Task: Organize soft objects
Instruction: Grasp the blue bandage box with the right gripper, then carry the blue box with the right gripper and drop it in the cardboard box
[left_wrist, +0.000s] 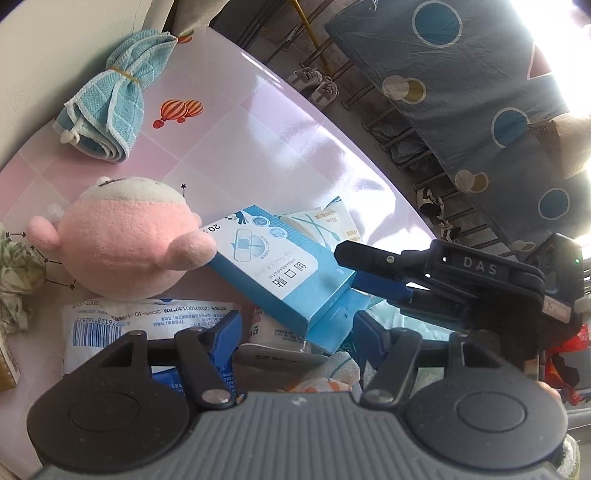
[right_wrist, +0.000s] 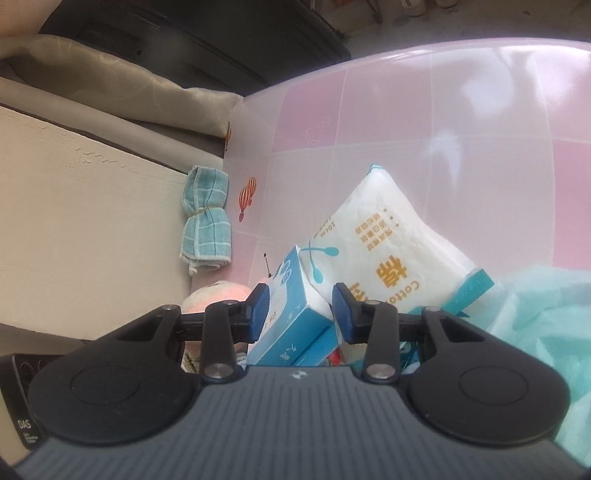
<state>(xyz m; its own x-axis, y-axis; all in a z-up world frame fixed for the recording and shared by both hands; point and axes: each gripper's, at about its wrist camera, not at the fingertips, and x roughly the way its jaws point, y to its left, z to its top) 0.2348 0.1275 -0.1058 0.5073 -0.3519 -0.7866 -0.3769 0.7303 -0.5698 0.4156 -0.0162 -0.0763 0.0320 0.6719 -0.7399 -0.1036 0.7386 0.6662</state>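
Observation:
A blue carton (left_wrist: 280, 266) lies tilted among packs on the pink checked table (left_wrist: 258, 129). My right gripper (right_wrist: 301, 310) is shut on the carton (right_wrist: 291, 314), with one pad on each side of its near end. In the left wrist view the right gripper (left_wrist: 354, 271) reaches in from the right. My left gripper (left_wrist: 295, 332) stands open above a white barcoded pack (left_wrist: 147, 325), holding nothing. A pink plush toy (left_wrist: 125, 240) sits left of the carton, one paw touching it. A white cotton-swab pack (right_wrist: 384, 251) leans behind the carton.
A rolled light-blue towel (left_wrist: 107, 99) tied with a band lies at the table's far corner by the wall. Teal cloth (right_wrist: 546, 325) bunches at the right. Crumpled green-white fabric (left_wrist: 14, 277) sits at the left edge. Beyond the table edge hangs a dark patterned sheet (left_wrist: 461, 74).

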